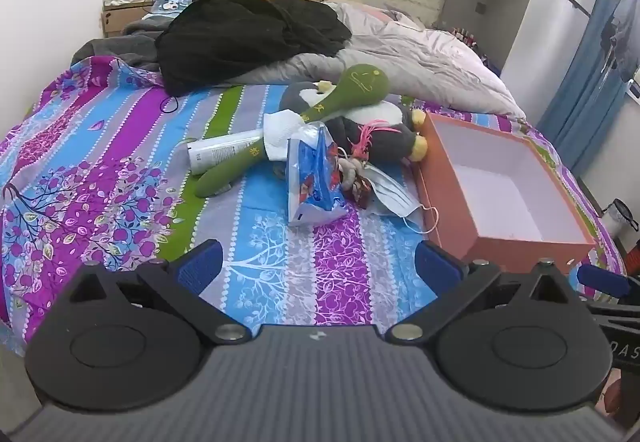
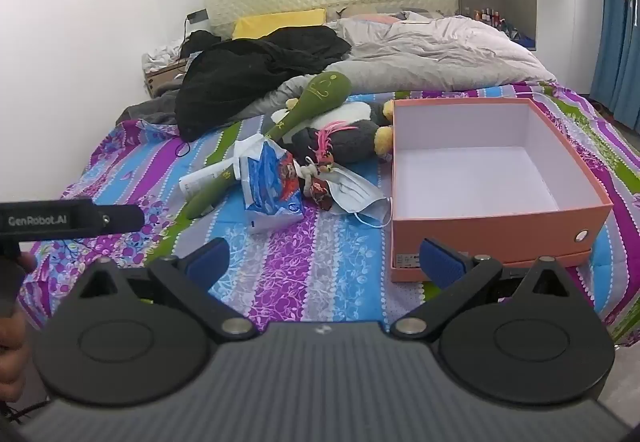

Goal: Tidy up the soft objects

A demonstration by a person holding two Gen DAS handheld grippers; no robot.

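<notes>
"GenRobot.AI" lettering marks the left gripper (image 2: 72, 220) handle.

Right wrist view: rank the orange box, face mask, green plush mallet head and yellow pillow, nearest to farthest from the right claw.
1. Orange box, right beside the right claw.
2. Face mask, ahead, left of the box.
3. Green plush mallet head, mid-bed atop the penguin.
4. Yellow pillow, at the headboard.
</notes>
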